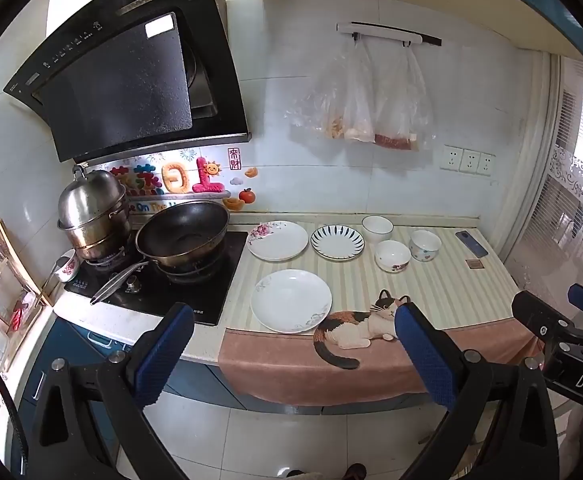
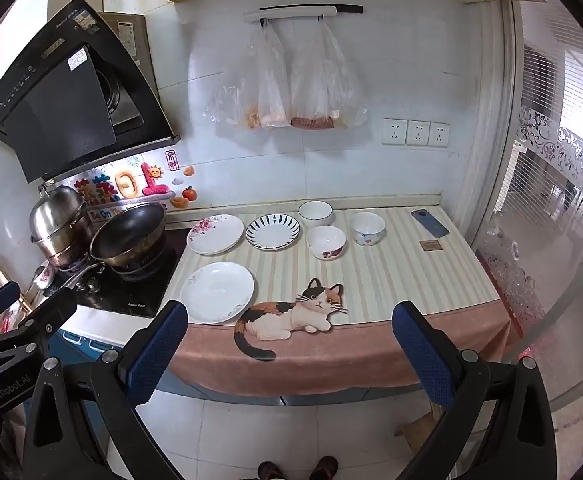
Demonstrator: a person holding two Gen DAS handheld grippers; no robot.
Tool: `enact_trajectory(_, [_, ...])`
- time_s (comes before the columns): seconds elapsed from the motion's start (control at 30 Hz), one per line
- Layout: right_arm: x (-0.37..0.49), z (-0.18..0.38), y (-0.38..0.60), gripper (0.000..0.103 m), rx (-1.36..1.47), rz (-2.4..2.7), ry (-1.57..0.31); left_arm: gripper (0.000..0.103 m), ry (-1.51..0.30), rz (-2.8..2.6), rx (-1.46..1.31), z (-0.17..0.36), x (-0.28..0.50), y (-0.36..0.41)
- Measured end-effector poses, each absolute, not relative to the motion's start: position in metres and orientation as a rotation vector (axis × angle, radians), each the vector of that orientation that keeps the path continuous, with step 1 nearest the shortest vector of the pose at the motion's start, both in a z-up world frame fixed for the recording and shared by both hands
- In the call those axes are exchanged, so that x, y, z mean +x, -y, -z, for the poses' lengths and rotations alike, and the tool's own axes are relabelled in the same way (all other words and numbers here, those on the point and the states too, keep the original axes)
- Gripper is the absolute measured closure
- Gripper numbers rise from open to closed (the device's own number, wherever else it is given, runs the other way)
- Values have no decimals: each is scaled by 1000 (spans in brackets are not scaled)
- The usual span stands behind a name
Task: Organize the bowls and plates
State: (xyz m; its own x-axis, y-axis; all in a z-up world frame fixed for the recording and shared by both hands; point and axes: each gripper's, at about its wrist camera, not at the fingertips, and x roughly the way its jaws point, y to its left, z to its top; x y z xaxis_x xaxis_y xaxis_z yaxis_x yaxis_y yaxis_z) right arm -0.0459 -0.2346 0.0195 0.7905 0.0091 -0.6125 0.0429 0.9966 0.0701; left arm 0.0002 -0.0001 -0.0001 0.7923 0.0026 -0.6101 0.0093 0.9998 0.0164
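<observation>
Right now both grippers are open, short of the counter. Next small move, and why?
Probably bring the left gripper forward to the plain white plate. It lies nearest the counter's front edge, alone, ahead of the open jaws. The flowered plate behind it looks like a natural base for stacking.

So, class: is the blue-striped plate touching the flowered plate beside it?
Apart. In the right wrist view a strip of striped mat shows between the blue-striped plate and the flowered plate.
</observation>
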Motion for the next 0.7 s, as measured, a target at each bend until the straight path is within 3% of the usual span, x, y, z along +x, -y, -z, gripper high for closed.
enact_trajectory(0.7, [-45,-24,230,0,98,12,-646,0,-649,7,15,0,0,0])
